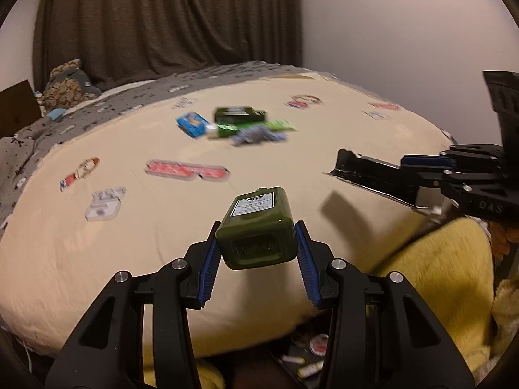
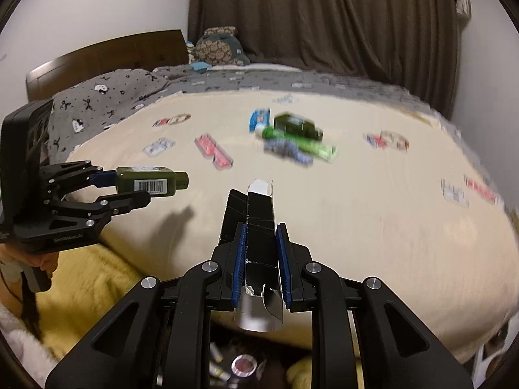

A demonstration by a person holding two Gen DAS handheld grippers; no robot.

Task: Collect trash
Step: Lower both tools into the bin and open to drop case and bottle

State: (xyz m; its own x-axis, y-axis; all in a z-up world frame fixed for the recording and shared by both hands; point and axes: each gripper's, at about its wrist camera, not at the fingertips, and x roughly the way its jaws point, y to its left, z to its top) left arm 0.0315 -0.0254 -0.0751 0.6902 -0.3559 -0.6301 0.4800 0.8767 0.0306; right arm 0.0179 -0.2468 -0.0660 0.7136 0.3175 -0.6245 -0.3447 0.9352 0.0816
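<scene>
The green bottle [image 1: 258, 227] sat clamped between the blue pads of the left gripper [image 1: 258, 243], base toward the camera, cap end pointing out over the bed; from the right wrist view the same bottle [image 2: 150, 181] showed its barcode label and hung in the air above the cream blanket [image 1: 129, 243], casting a shadow on it. The left jaws were spread only as wide as the bottle's body.

The right gripper [image 2: 261, 259] was closed tight on a flattened black carton [image 2: 259, 214], its silver lining showing at the torn near end and a white flap at the far end. That carton [image 1: 366, 175] also hung clear of the bedding, off to the right of the bottle and apart from it.

Further up the blanket lay the remaining litter in a loose, blurred cluster: a blue packet [image 1: 193, 123], a dark green box [image 1: 240, 115], a bright green tube [image 2: 301, 141] and a crumpled bluish wrapper [image 1: 259, 136], all touching or just beside one another. Beyond them came the grey patterned bedding [image 2: 107, 97], a wooden headboard [image 2: 107, 55], a stuffed toy [image 2: 219, 47] against the dark curtain [image 1: 162, 16], and near the grippers, a yellow fleece [image 1: 431, 275].
</scene>
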